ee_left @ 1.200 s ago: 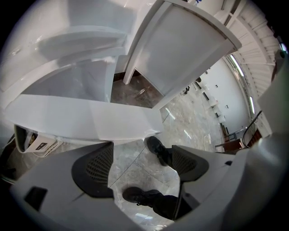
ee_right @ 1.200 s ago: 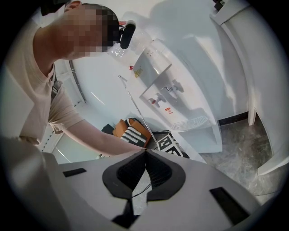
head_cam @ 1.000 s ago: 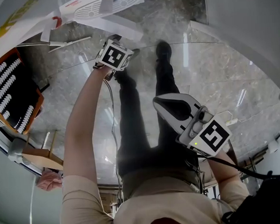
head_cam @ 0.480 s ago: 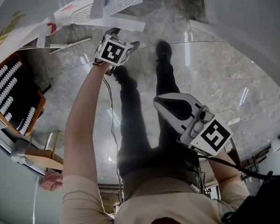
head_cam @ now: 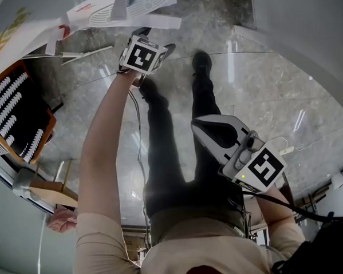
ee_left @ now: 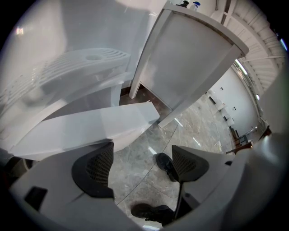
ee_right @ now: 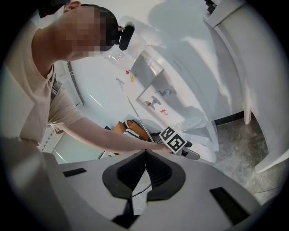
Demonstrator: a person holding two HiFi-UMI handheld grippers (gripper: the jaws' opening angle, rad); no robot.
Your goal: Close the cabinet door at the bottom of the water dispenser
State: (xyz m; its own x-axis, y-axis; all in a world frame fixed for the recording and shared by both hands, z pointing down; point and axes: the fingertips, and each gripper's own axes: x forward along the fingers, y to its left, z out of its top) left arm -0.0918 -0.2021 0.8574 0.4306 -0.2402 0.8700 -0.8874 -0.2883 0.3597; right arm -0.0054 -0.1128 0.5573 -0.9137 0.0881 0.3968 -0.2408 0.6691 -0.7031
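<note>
Where the grey marble floor [head_cam: 272, 82] fills most of the head view, the white water dispenser [head_cam: 45, 28] stands at the top left, its ribbed drip tray [ee_left: 90, 61] plain in the left gripper view. Low on it, the cabinet door [ee_left: 90, 128] stands swung out as a flat white panel above the floor, not shut. The person's left arm [head_cam: 103, 148] reaches straight out towards it. The left gripper [ee_left: 142, 153] sits just beside the door's edge [head_cam: 154, 24], its jaws wide apart with only floor and shoes showing between them; whether it touches the door cannot be told. The right gripper [head_cam: 201, 126] hangs well back over the person's dark trousers, away from the door, and its jaws [ee_right: 145, 155] are pressed together on nothing. Two black shoes [head_cam: 201, 60] stand on the floor below the dispenser.
</note>
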